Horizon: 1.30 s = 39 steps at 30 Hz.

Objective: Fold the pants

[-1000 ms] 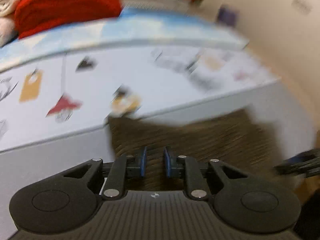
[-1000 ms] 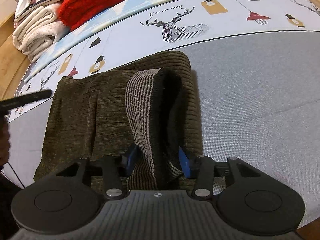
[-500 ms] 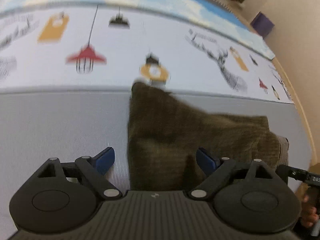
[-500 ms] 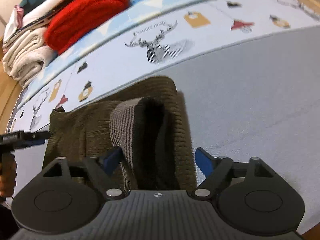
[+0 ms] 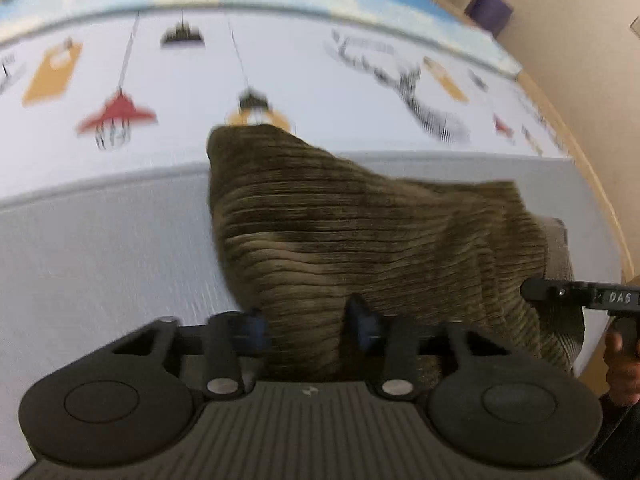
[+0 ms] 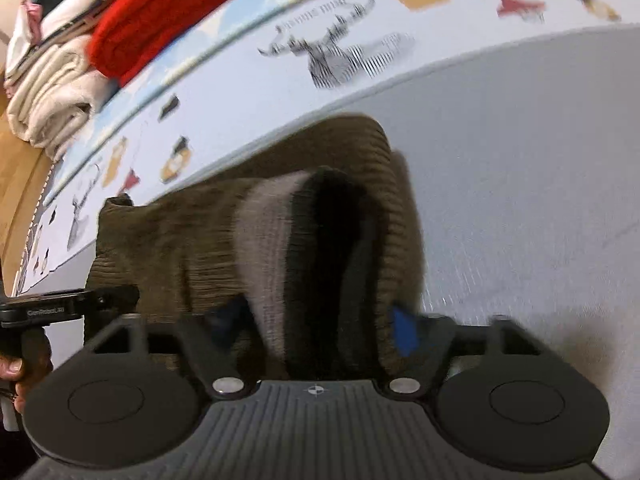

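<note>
My left tongs (image 5: 306, 326) pinch the near edge of the olive corduroy pants (image 5: 360, 232), folded on the grey bed cover (image 5: 100, 248); my right tongs (image 6: 316, 326), marked "DAS", straddle the striped waistband (image 6: 268, 232), grip uncertain. Left unit reads "GenRobot.AI"

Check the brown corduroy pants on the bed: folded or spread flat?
Folded. The pants lie as a compact bundle, with the striped waistband doubled on top. Both grippers straddle its near edge; grip unclear.
</note>
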Each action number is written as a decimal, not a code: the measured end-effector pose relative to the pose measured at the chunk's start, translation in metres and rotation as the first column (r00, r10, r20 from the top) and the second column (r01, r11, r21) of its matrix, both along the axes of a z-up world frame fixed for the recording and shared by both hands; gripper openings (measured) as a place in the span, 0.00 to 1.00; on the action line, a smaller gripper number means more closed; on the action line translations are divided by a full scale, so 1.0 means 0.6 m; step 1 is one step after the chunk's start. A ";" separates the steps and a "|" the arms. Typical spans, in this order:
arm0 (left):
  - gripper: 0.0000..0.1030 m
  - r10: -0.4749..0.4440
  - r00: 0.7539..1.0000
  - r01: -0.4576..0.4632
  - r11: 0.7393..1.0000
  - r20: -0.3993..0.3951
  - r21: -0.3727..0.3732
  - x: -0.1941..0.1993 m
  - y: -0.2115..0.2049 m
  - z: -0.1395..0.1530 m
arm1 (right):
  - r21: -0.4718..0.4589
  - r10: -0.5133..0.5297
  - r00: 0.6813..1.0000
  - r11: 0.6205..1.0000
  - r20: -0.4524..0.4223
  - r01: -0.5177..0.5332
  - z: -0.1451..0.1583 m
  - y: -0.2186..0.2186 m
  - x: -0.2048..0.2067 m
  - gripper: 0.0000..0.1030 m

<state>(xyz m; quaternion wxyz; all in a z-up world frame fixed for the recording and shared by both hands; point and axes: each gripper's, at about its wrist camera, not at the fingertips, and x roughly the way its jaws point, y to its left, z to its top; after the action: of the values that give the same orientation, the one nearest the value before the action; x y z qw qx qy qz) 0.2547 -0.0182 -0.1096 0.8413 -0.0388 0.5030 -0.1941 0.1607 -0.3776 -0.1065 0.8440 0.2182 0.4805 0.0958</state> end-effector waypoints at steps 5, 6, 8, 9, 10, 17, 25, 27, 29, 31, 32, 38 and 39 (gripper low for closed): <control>0.33 0.057 0.982 -0.058 0.998 0.177 0.003 0.004 0.039 0.058 | 0.059 -0.025 0.986 0.998 0.163 0.015 0.052 0.016 0.020 0.45; 0.33 0.069 0.975 -0.072 0.997 0.210 0.008 0.006 0.047 0.068 | 0.055 -0.015 0.980 0.998 0.198 0.004 0.061 0.027 0.027 0.45; 0.32 0.116 0.957 -0.119 0.993 0.266 -0.005 0.013 0.076 0.090 | 0.040 0.013 0.964 0.999 0.266 -0.025 0.081 0.053 0.045 0.45; 0.32 0.137 0.948 -0.140 0.990 0.287 -0.013 0.017 0.091 0.098 | 0.042 0.025 0.956 0.998 0.292 -0.039 0.089 0.065 0.056 0.45; 0.33 0.155 0.938 -0.158 0.987 0.311 -0.014 0.020 0.104 0.106 | 0.044 0.039 0.948 0.997 0.315 -0.055 0.097 0.077 0.068 0.45; 0.37 0.279 0.867 -0.299 0.954 0.413 -0.016 0.039 0.177 0.135 | 0.033 0.122 0.895 0.988 0.429 -0.151 0.136 0.168 0.159 0.46; 0.49 0.377 0.849 -0.409 0.913 0.369 0.007 0.047 0.201 0.143 | -0.145 0.053 0.967 0.989 0.250 -0.017 0.101 0.216 0.233 0.62; 0.49 0.346 0.883 -0.361 0.932 0.316 -0.012 0.045 0.206 0.138 | -0.106 0.070 0.964 0.993 0.256 -0.044 0.106 0.209 0.230 0.62; 0.49 0.291 0.931 -0.299 0.954 0.218 0.003 0.051 0.202 0.115 | -0.115 0.115 0.966 0.989 0.232 -0.090 0.099 0.215 0.231 0.65; 0.49 0.211 0.977 -0.211 0.969 0.012 0.130 0.058 0.185 0.055 | -0.205 0.164 0.980 0.969 0.113 -0.139 0.068 0.231 0.237 0.68; 0.53 0.174 0.985 -0.171 0.962 0.008 0.214 0.050 0.172 0.037 | -0.235 0.162 0.985 0.961 0.066 -0.142 0.051 0.232 0.238 0.74; 0.56 0.127 0.983 -0.149 0.971 0.130 0.185 0.008 0.150 0.075 | -0.181 0.121 0.987 0.978 0.103 -0.101 0.063 0.220 0.226 0.70; 0.56 0.111 0.990 -0.128 0.969 0.090 0.211 0.009 0.146 0.062 | -0.219 0.151 0.985 0.967 0.081 -0.130 0.056 0.227 0.222 0.71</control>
<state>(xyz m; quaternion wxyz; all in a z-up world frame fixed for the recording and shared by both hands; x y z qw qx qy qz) 0.2599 0.0694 -0.0724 0.8695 0.0301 0.4850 -0.0886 0.2939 -0.2413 -0.0726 0.8760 0.0870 0.4606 0.1140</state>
